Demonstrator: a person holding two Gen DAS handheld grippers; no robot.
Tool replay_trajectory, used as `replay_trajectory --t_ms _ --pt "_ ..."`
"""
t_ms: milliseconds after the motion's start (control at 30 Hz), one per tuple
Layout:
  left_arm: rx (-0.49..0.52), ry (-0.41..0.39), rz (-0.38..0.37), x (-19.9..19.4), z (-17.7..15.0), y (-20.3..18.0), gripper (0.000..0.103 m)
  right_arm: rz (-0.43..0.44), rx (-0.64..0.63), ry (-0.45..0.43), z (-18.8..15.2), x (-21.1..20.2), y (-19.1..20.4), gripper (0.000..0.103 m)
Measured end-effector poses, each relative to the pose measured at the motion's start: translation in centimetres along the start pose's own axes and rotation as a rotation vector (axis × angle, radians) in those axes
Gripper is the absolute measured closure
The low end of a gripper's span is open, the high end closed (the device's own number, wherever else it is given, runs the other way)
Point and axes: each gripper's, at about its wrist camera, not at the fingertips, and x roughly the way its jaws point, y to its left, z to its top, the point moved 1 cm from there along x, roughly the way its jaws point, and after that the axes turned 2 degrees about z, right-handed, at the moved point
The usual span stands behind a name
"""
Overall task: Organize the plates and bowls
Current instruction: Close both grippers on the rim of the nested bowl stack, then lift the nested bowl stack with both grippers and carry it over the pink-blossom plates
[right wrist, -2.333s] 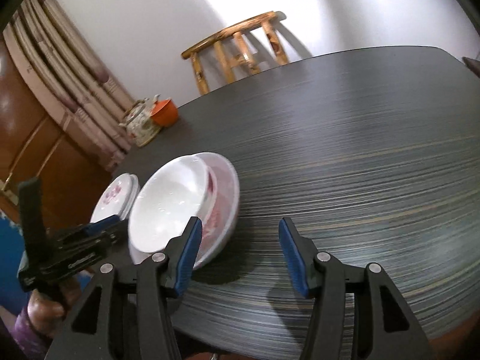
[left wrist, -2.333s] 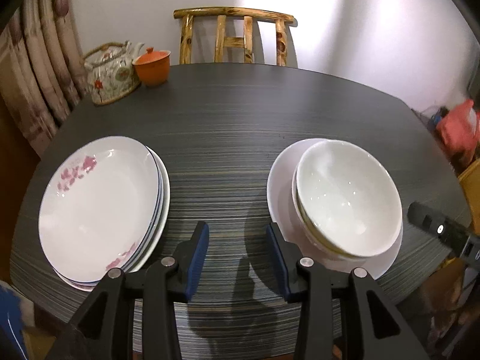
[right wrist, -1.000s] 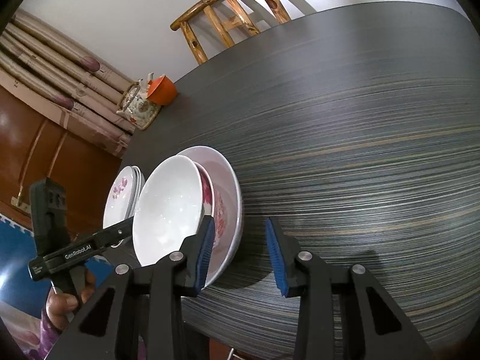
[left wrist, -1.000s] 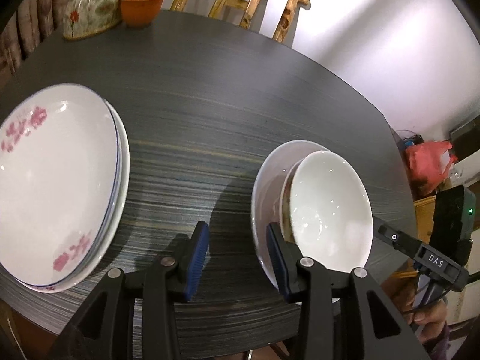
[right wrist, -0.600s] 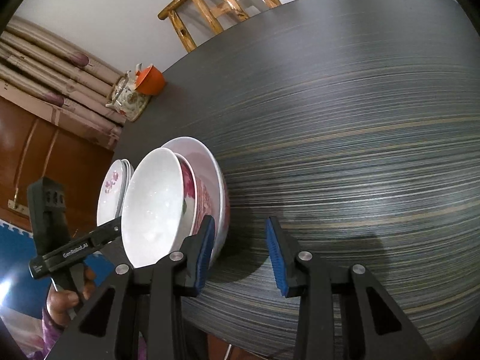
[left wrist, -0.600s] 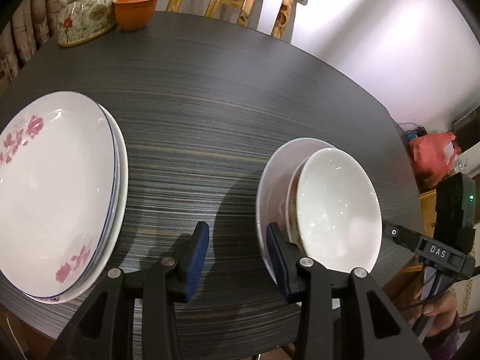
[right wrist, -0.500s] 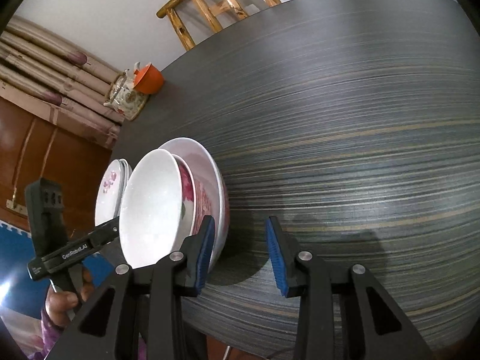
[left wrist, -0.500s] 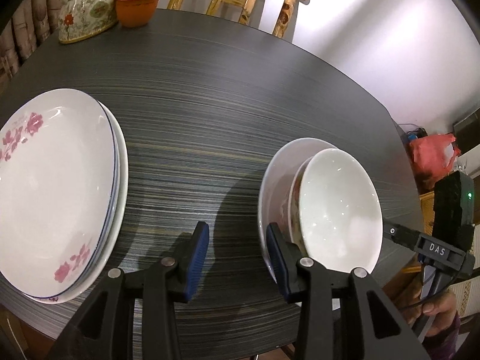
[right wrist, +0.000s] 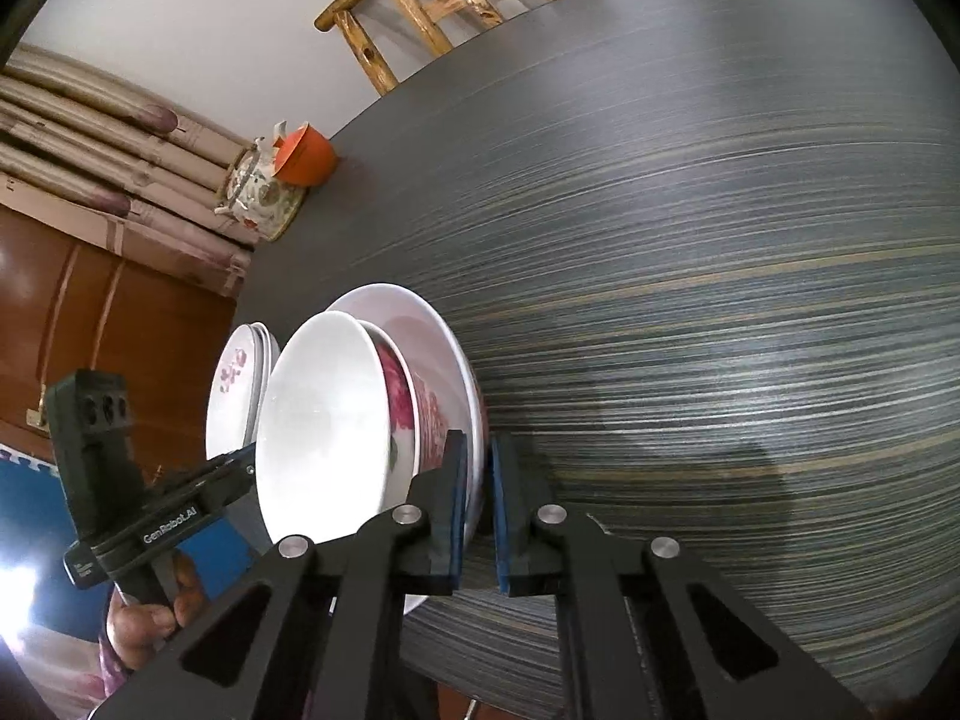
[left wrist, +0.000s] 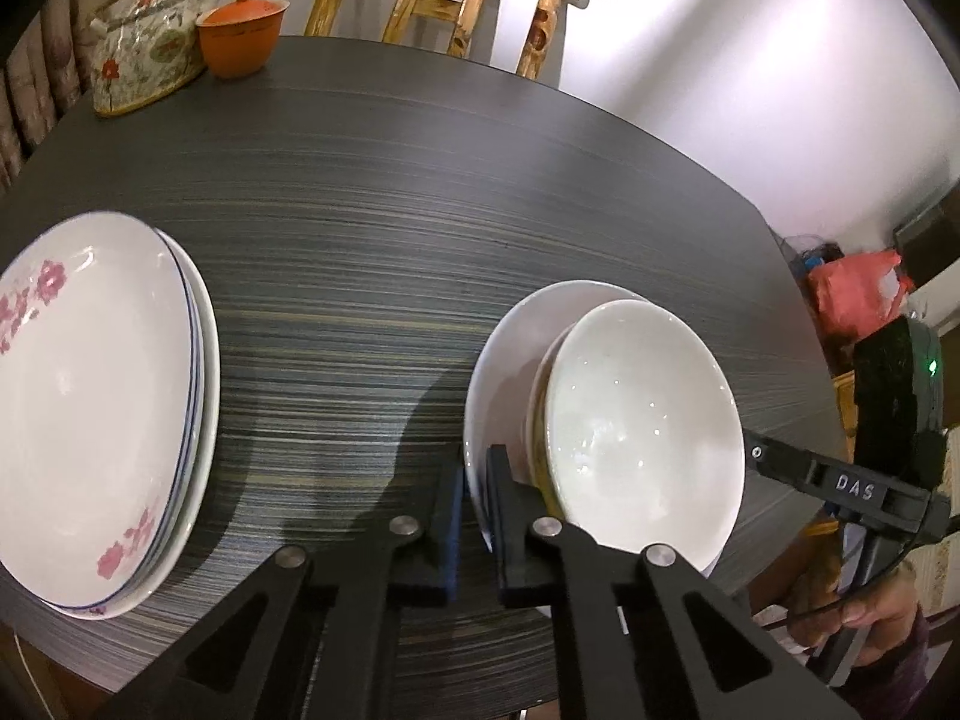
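Left wrist view: the left hand-held gripper [left wrist: 474, 480] has its jaws pinched on the near rim of a white plate [left wrist: 510, 330] that lies near the desk's [left wrist: 420, 210] near edge, toward its right side. Two nested bowls sit in that plate; the top bowl [left wrist: 642, 420] is plain white inside. A stack of plates [left wrist: 90, 408] with pink flowers and a blue rim line lies well apart at the desk's left edge. A floral teapot [left wrist: 144, 42] and an orange lidded cup [left wrist: 240, 36] stand just beside each other at the far left corner, with a wooden chair [left wrist: 456, 6] behind the far edge. The right hand-held gripper [left wrist: 774, 459] reaches the plate from the right.

Right wrist view: the right hand-held gripper [right wrist: 477, 498] is clamped on the same plate's rim [right wrist: 468, 384], at the desk's near edge. The lower bowl [right wrist: 399, 384] shows red flowers on its outside. A hand [right wrist: 150, 618] holds the left gripper's handle beyond the bowls.
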Motion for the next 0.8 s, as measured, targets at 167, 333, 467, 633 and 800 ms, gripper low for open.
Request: replay_trajectory --t_ms 167,333,467,633,800 --pt "-0.019 -0.002 -0.014 0.0 -0.6 0.3 0.097 0.003 -0.003 -0.002 -0.1 0.0 0.1 0.094" --pt "-0.036 -0.001 -0.013 -0.3 -1.3 0.3 0.097 0.015 0.008 0.005 -0.5 -0.2 0.0 0.094" --pt "-0.038 0.000 -0.010 -0.5 -1.5 0.5 0.097 0.031 0.029 0.017 -0.8 -0.2 0.0 0.094" --pt "-0.045 0.000 -0.001 -0.8 -1.6 1.2 0.098 0.038 0.031 0.024 -1.3 0.0 0.3 0.094" --pt "-0.055 -0.004 0.006 -1.1 -1.9 1.9 0.099 0.053 0.036 0.038 -1.6 0.3 0.8 0.093"
